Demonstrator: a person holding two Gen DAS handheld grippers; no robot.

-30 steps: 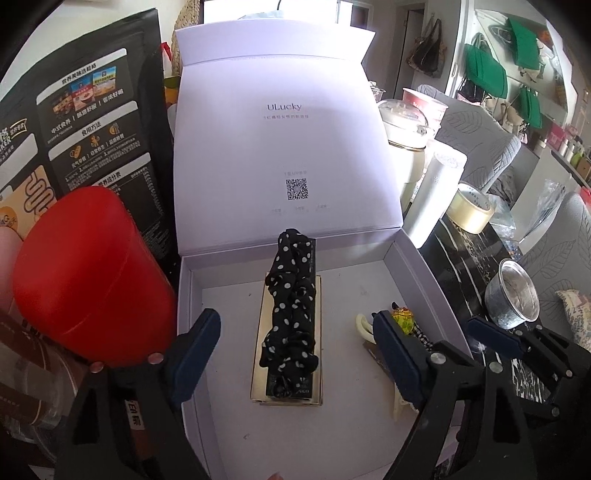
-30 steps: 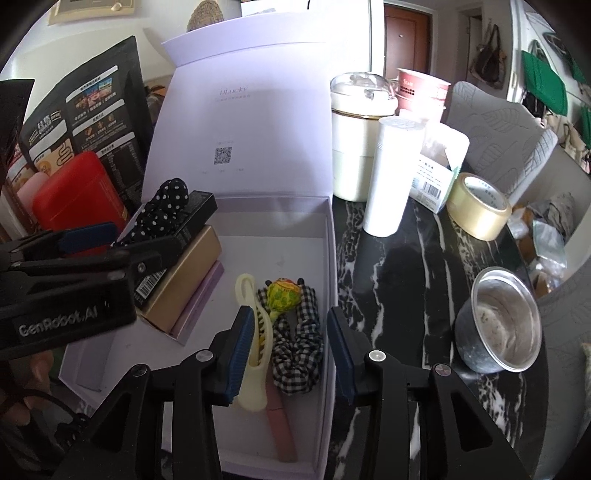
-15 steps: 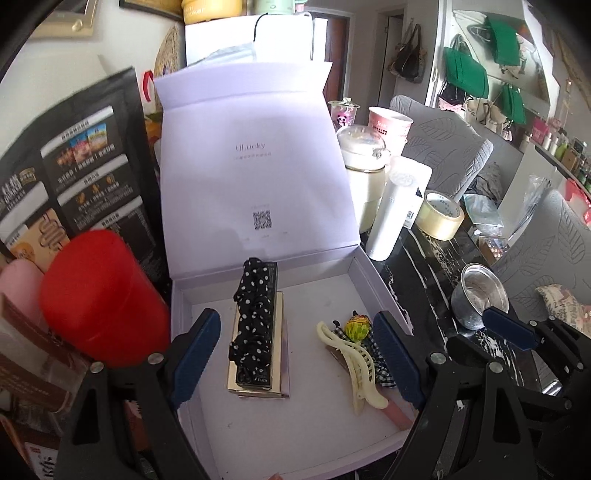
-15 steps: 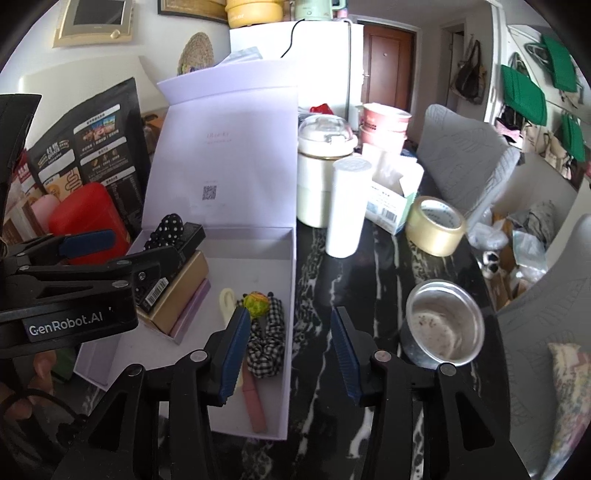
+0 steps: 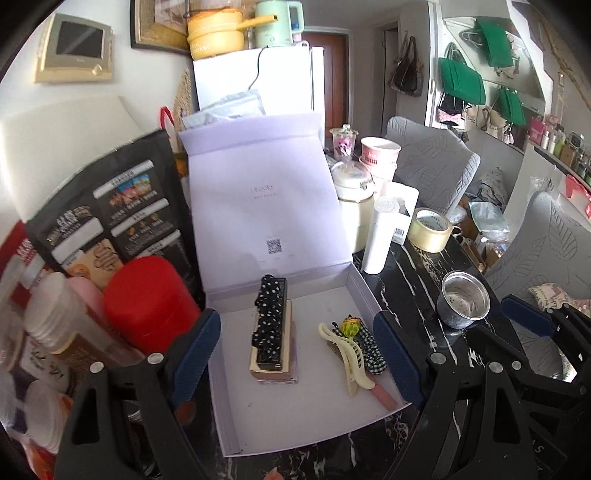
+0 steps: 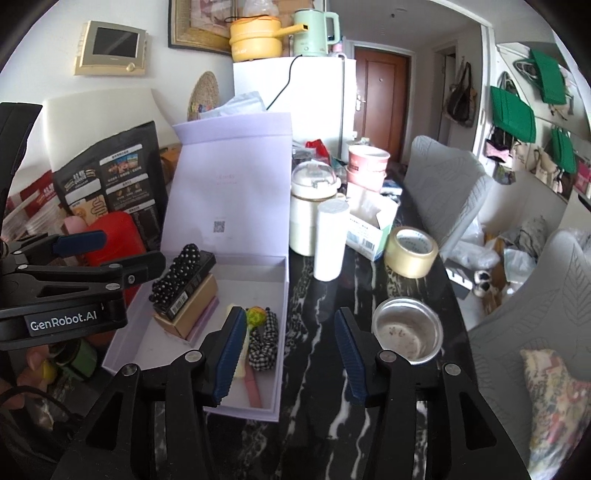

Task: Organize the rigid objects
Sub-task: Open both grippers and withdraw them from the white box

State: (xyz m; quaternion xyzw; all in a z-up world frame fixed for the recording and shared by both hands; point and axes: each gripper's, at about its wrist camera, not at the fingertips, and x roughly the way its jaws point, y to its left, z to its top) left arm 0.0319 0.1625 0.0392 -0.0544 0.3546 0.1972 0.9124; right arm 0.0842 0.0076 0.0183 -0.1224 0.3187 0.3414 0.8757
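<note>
Left wrist view showed both grippers, left gripper [image 5: 297, 354] and right gripper [image 6: 291, 354], pulled back from the lilac box [image 5: 373, 295], jaws apart and empty. Items lay inside the box, so packing looked nearly finished.

Black left gripper [image 5: 297, 350], blue pads, silver screws, "GenRobot.AI" label

One lavender box [image 5: 369, 295], two scrunchies [image 5: 269, 314], one hair clip [image 5: 349, 354], one tape roll [image 5: 430, 229].

My cluttered home dining corner, fridge [image 6: 314, 99] topped with pot [image 6: 255, 44] and kettle [image 6: 312, 31], marble table [image 6: 369, 295], chairs [image 6: 443, 192], hanging bags [image 6: 513, 114].
</note>
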